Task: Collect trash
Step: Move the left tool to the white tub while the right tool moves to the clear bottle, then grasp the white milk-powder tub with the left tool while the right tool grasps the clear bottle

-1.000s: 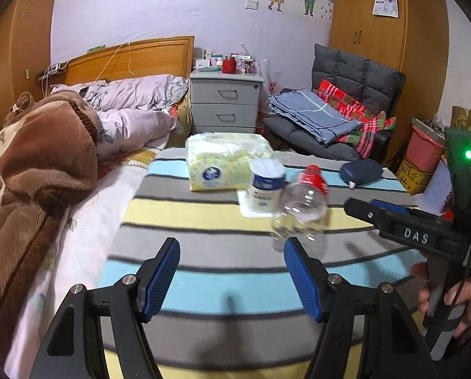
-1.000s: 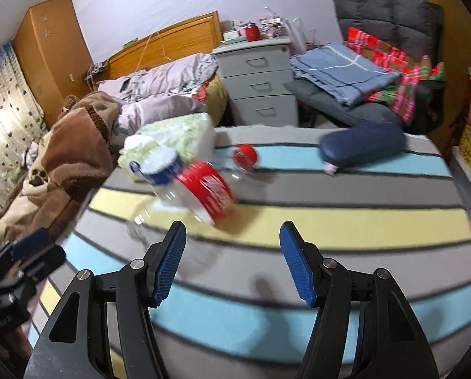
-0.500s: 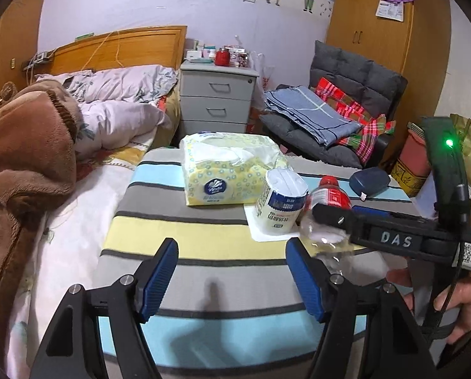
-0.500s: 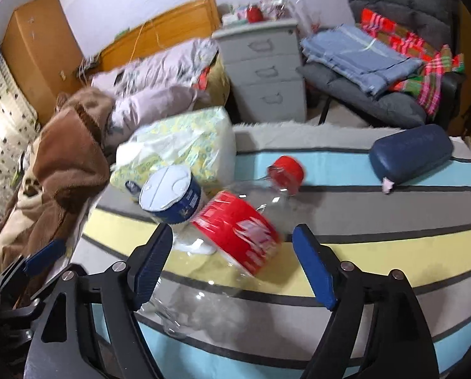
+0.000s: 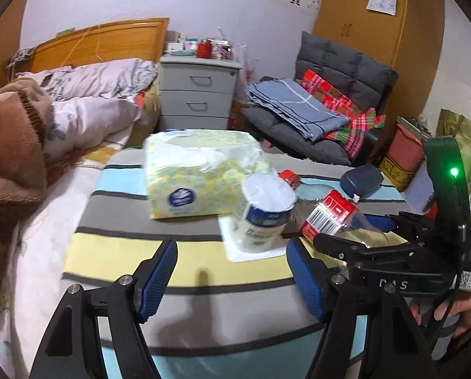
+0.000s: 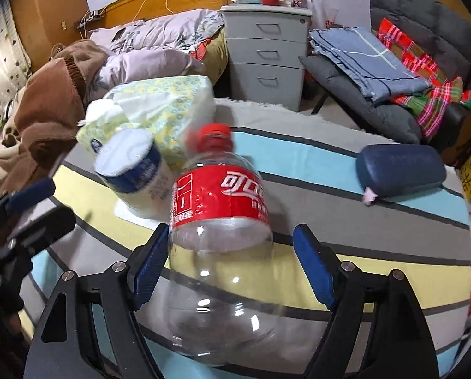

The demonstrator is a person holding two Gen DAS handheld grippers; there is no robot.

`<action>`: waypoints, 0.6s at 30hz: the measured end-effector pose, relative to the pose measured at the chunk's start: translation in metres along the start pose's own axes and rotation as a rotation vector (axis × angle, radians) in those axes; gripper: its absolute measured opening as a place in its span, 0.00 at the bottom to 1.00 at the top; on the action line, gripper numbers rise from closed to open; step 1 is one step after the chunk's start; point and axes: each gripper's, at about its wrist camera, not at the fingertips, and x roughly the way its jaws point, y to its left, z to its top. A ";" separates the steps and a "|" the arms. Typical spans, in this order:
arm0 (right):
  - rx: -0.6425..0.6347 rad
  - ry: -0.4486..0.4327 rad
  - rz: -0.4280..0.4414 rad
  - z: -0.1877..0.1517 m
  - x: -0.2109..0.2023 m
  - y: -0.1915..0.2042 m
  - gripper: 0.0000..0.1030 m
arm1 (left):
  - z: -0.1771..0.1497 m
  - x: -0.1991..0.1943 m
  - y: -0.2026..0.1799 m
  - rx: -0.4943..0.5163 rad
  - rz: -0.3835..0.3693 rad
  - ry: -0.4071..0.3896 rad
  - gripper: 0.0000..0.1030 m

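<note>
An empty clear plastic bottle (image 6: 219, 221) with a red label and red cap lies on the striped cloth (image 6: 377, 252), cap pointing away. My right gripper (image 6: 232, 265) is open around its lower body: the left pad touches the side, the right pad stands apart. In the left wrist view the bottle (image 5: 327, 211) sits right of a white paper cup (image 5: 265, 218) with a blue band, with the right gripper (image 5: 377, 252) reaching in from the right. My left gripper (image 5: 232, 281) is open and empty, just short of the cup.
A yellow tissue pack (image 5: 197, 177) lies behind the cup, which stands on a white napkin (image 5: 254, 252). A navy glasses case (image 6: 399, 170) rests at the far right. Bedding (image 5: 30, 158) lies left; a grey nightstand (image 5: 197, 94) and a chair with folded blankets (image 5: 314, 110) stand beyond.
The right gripper's jaws widened and closed in on the bottle, which now lies between them. The left gripper moved forward toward the cup and tissue pack.
</note>
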 end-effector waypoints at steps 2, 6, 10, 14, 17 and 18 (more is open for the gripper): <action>-0.011 -0.012 -0.012 -0.001 -0.003 -0.007 0.78 | 0.003 0.007 -0.003 -0.013 -0.036 0.008 0.71; -0.069 -0.023 -0.052 0.000 -0.002 -0.008 0.78 | 0.009 0.022 -0.012 -0.008 -0.025 0.016 0.73; -0.122 -0.021 -0.042 0.000 0.002 -0.012 0.78 | 0.015 0.033 -0.022 0.009 -0.033 0.013 0.73; -0.170 -0.026 -0.054 -0.001 0.004 -0.014 0.78 | 0.019 0.048 -0.030 0.021 -0.002 0.030 0.73; -0.175 -0.023 -0.021 -0.001 0.005 -0.017 0.78 | 0.019 0.056 -0.031 0.012 -0.006 0.038 0.73; -0.175 -0.024 -0.018 -0.003 0.005 -0.018 0.78 | 0.020 0.057 -0.031 0.012 -0.008 0.038 0.73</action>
